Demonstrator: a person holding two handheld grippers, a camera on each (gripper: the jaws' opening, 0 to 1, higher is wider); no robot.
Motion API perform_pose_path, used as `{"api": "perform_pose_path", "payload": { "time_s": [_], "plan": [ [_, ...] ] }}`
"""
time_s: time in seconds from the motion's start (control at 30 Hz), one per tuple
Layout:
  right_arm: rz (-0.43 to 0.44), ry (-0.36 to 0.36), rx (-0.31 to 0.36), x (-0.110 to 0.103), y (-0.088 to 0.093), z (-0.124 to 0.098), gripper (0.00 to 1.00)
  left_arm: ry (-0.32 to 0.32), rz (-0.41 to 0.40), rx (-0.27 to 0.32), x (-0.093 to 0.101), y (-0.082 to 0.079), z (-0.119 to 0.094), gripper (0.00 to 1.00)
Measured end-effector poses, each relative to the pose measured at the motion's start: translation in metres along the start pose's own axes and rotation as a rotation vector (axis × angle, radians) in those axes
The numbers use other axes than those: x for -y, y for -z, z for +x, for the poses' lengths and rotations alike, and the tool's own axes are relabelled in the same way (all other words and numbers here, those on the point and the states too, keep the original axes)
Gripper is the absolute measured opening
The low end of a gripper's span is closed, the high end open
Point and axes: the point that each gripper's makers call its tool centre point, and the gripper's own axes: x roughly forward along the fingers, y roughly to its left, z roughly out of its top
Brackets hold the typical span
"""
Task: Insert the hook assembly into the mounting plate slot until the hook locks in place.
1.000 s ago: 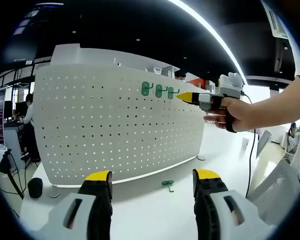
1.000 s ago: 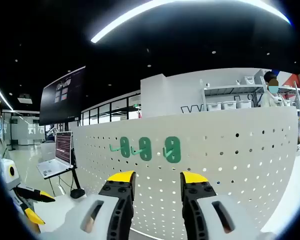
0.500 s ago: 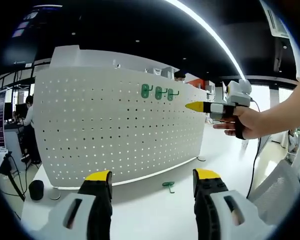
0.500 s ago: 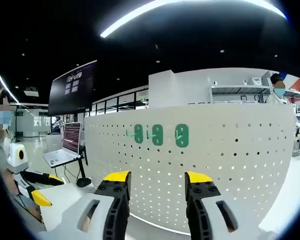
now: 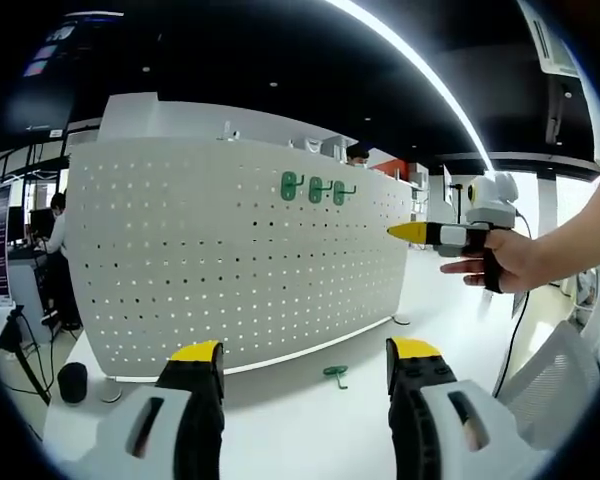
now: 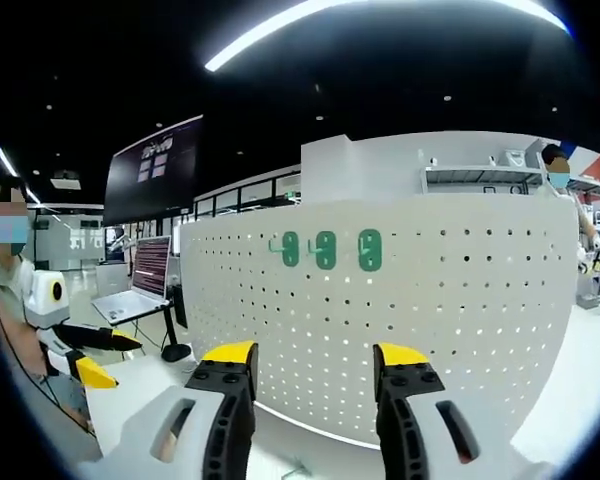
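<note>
Three green hooks [image 5: 317,188] hang on the pegboard [image 5: 220,260] as both tools, left tool [image 5: 302,352] and right tool [image 6: 311,352], hover spread and empty; the spare hook [image 5: 335,371] on the table [image 5: 300,430] likely needs a square, low grasp next.

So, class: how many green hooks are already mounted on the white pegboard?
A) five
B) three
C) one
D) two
B: three green hooks sit side by side near the top of the pegboard, while a fourth hook lies on the table.
</note>
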Motion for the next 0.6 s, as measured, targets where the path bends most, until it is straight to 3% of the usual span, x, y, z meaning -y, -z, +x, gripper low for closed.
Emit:
{"api": "perform_pose_path", "payload": {
  "time_s": [0.6],
  "plan": [
    [0.033, -0.002, -0.005, -0.007, 0.015, -0.031, 0.47, 0.0, -0.012, 0.013, 0.0, 0.001, -0.007, 0.69]
  ]
}}
